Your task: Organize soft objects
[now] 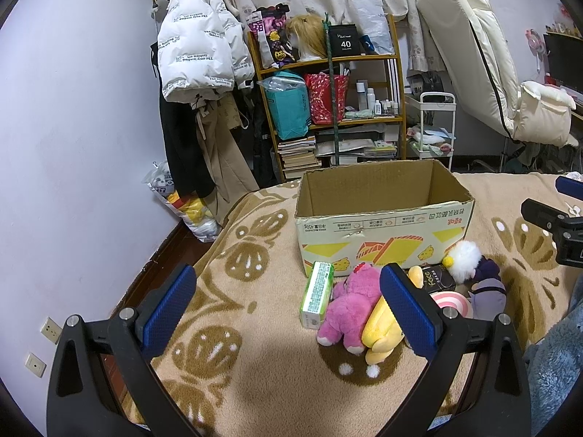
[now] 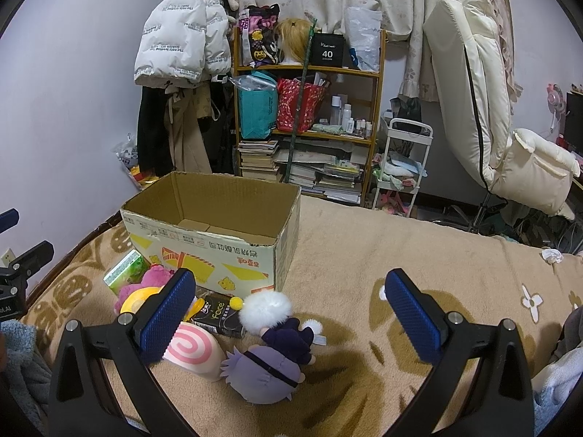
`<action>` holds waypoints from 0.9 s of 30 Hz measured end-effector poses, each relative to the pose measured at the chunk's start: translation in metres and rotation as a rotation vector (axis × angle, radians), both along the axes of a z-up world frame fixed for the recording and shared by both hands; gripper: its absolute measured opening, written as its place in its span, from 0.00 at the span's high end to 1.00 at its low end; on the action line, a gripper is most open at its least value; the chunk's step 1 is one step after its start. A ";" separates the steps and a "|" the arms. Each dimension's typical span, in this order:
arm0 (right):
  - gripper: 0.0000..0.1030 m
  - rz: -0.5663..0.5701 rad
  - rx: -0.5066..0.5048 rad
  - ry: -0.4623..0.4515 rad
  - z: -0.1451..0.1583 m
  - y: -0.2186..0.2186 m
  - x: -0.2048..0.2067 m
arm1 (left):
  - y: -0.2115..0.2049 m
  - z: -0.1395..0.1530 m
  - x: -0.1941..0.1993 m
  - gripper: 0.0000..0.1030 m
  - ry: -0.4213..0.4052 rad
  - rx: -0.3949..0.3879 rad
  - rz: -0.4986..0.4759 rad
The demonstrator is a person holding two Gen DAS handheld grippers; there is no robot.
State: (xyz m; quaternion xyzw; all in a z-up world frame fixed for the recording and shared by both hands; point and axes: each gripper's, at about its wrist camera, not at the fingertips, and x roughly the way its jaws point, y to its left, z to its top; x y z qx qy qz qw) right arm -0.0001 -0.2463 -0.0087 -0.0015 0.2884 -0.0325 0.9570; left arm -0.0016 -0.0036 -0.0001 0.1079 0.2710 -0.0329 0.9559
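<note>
An open cardboard box [image 1: 382,218] stands on the patterned blanket; it also shows in the right wrist view [image 2: 215,251], with nothing showing inside. In front of it lie a pink plush bear [image 1: 349,302], a yellow plush [image 1: 379,331], a white fluffy toy [image 1: 464,260], a purple plush doll [image 2: 269,367] and a pink-swirl roll plush [image 2: 193,349]. My left gripper [image 1: 288,309] is open and empty, its right finger over the yellow plush. My right gripper [image 2: 291,313] is open and empty above the purple doll.
A green carton [image 1: 317,293] and a black "face" pack [image 2: 218,315] lie among the toys. The blanket [image 2: 400,255] stretches right of the box. Behind stand a wooden shelf [image 1: 328,109], hanging coats [image 1: 196,54], a white cart [image 1: 433,127] and a cream chair [image 2: 484,109].
</note>
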 end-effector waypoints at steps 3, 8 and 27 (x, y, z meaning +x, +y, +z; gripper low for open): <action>0.00 -0.004 -0.009 -0.005 -0.001 0.005 0.000 | 0.000 0.000 0.000 0.03 0.001 0.001 0.000; 0.00 0.002 -0.008 -0.004 -0.001 0.006 -0.001 | 0.000 0.000 0.000 0.03 0.000 0.001 0.000; 0.00 0.009 -0.018 0.003 -0.002 0.008 -0.001 | -0.004 -0.007 -0.003 0.03 0.013 0.006 -0.016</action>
